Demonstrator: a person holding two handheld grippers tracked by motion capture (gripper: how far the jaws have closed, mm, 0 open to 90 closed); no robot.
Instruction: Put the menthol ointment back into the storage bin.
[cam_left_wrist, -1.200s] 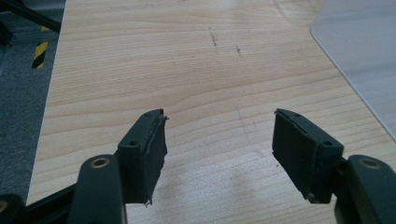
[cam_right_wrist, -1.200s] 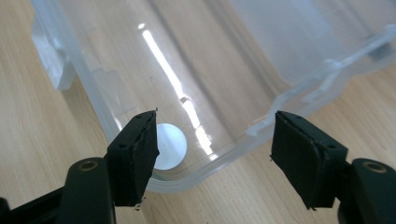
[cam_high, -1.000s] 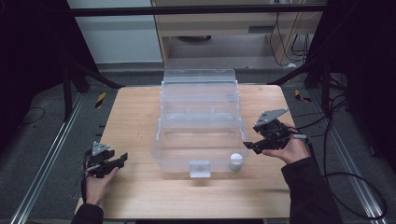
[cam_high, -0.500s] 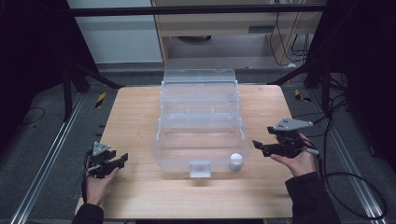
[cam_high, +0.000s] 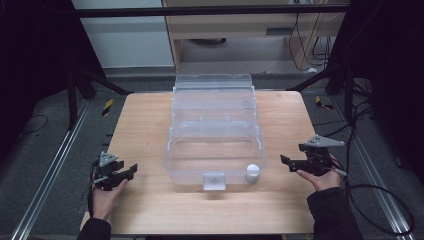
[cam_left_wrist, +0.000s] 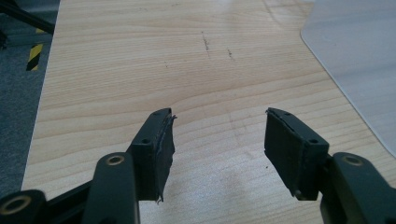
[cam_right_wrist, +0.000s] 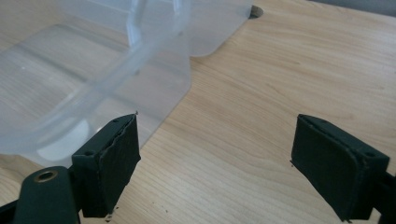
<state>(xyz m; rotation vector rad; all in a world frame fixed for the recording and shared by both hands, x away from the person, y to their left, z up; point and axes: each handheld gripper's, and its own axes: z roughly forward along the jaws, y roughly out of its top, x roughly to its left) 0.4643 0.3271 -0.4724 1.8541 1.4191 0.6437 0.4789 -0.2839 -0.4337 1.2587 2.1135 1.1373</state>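
Left gripper (cam_high: 131, 170): jaws spread wide, nothing between them, low over the bare wooden surface (cam_high: 145, 130). Right gripper (cam_high: 284, 161): jaws likewise parted and empty. Beyond and to the left of the right jaws stands the clear plastic bin (cam_high: 215, 145), its near corner holding a small white cap-shaped object (cam_high: 253, 171).
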